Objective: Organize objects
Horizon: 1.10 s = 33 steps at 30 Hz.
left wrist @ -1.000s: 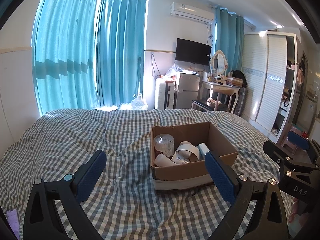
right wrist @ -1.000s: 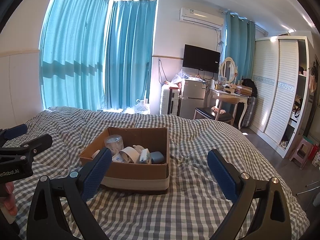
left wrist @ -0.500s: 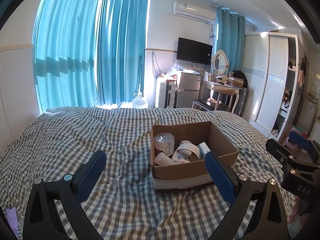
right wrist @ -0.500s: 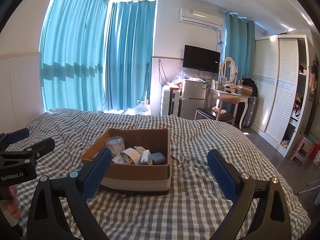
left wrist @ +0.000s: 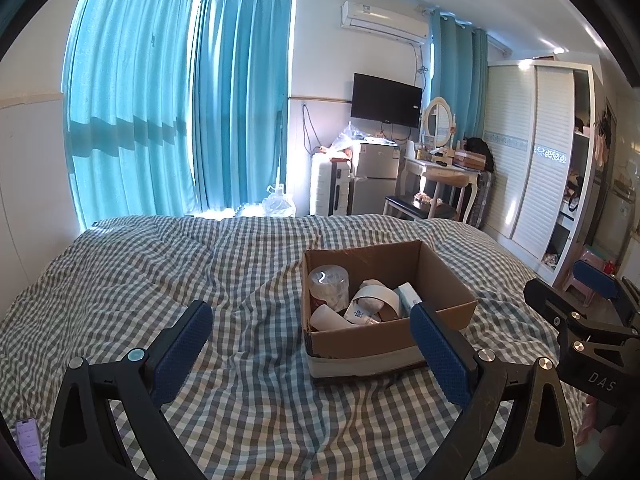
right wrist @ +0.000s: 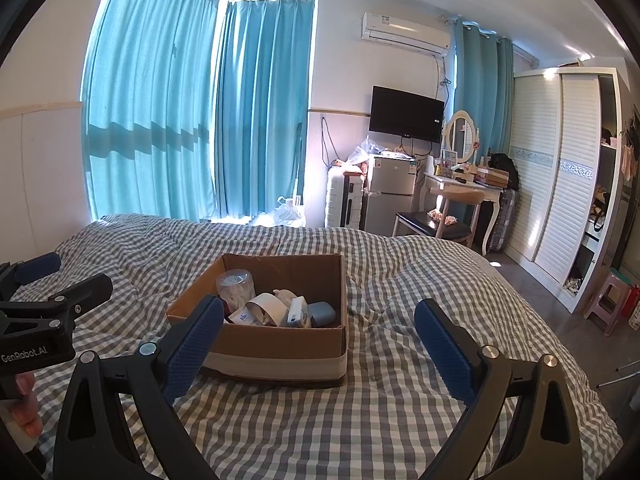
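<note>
1. A cardboard box (left wrist: 390, 344) is sitting on a bed covered by a grey-and-white checked duvet (left wrist: 160, 272); its flaps are open and the lower band of its near wall is white.
2. Inside the box, a clear round jar (left wrist: 330, 286) is standing at the 10 o'clock corner. A white strap-like roll (left wrist: 378, 294) is lying near the middle, a white cup (left wrist: 328, 322) is lying on its side toward 7 o'clock, and a pale blue case (right wrist: 322, 312) is resting toward 4 o'clock as the right wrist view shows it.
3. The left claw (left wrist: 312, 340) is hovering above the duvet with its jaws standing wide — nothing is between the blue pads (left wrist: 182, 354), and the box is lying at about 1 o'clock from it, partly behind the right-hand pad.
4. The right claw (right wrist: 318, 342) is likewise gaping wide and carrying nothing — the box is lying at roughly 11 o'clock from it, just behind its left-hand pad.
5. Each claw is showing at the edge of the other's view, both apart from the box.
6. A phone (left wrist: 28, 444) with a lit screen is lying on the duvet at 8 o'clock in the left wrist view.
7. Teal curtains (left wrist: 180, 112) are hanging beyond the bed at 11 o'clock.
</note>
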{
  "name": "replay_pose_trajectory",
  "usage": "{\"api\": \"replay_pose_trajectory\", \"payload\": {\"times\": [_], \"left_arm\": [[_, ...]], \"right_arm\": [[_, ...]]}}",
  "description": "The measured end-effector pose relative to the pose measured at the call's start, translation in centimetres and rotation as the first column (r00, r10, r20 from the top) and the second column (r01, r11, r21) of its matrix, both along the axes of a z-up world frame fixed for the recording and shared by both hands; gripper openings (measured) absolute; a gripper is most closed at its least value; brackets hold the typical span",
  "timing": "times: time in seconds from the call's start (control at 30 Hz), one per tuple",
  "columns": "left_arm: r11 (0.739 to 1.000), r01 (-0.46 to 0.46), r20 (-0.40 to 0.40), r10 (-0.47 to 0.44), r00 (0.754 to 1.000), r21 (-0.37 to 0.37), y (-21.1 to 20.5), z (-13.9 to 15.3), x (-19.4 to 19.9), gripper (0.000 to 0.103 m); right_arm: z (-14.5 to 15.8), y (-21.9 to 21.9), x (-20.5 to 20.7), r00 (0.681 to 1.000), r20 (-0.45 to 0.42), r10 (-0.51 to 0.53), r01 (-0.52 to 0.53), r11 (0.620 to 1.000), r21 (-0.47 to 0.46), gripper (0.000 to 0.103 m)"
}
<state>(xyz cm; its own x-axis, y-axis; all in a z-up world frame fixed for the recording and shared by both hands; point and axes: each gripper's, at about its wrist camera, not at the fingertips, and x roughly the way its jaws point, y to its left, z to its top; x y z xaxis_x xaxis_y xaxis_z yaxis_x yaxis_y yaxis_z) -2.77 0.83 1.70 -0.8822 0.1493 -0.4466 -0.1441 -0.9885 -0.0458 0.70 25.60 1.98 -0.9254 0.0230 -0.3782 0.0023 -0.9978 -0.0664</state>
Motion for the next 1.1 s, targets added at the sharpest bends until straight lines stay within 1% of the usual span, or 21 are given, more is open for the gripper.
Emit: {"api": "replay_pose_trajectory", "payload": {"times": [0.27, 1.1], "left_arm": [[1.000, -0.003, -0.008, 0.003, 1.000, -0.004, 0.07, 0.21, 0.24, 0.102], [1.000, -0.024, 0.002, 0.024, 1.000, 0.001, -0.33, -0.01, 0.14, 0.102]], "right_arm": [[0.06, -0.33, -0.09, 1.000, 0.003, 0.000, 0.000, 1.000, 0.010, 0.097], [-0.73, -0.76, -0.48, 1.000, 0.020, -0.002, 0.002, 1.000, 0.018, 0.097]]}}
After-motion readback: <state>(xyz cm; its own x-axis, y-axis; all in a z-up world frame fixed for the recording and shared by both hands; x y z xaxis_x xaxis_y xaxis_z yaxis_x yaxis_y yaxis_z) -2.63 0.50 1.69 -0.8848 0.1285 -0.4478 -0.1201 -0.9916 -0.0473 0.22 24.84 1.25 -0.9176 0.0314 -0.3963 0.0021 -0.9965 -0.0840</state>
